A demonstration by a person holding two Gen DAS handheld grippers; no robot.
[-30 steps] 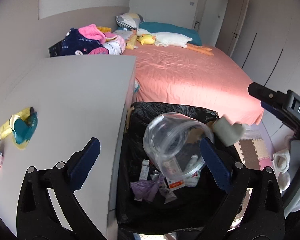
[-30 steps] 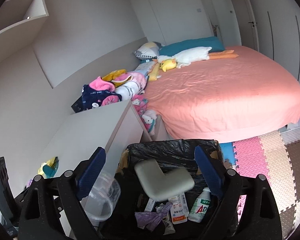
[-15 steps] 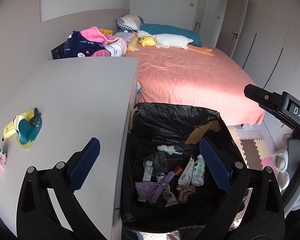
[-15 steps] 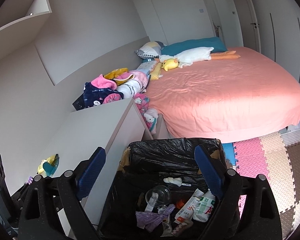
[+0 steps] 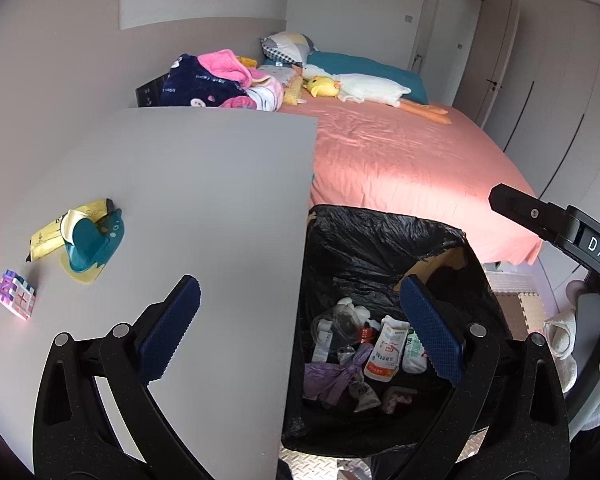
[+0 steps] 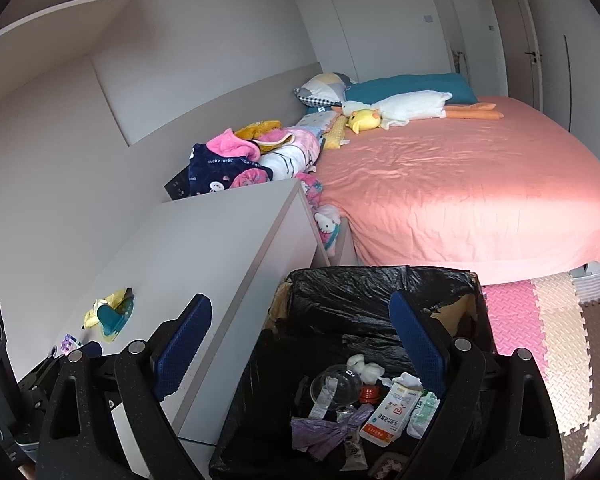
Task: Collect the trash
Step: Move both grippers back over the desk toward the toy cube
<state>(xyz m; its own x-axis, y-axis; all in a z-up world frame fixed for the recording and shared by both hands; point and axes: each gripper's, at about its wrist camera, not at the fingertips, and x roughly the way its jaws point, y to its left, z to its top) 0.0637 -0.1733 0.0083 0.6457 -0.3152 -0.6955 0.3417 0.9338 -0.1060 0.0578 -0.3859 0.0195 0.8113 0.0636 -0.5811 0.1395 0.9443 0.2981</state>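
Crinkled black bin liner [image 5: 384, 248] holds crumpled cartons [image 5: 386, 350].

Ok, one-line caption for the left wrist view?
Left gripper, jaws open and empty, above the bag-lined trash bin of discarded packaging beside a grey desk.

White letters "DAS" stand on the right gripper's black body [image 5: 598, 246].

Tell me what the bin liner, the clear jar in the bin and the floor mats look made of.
Bin liner: thin black plastic film, glossy and crinkled. Clear jar: transparent, probably plastic; glass can't be ruled out. Floor mats: likely foam, matte, with textured surfaces and interlocking toothed edges.
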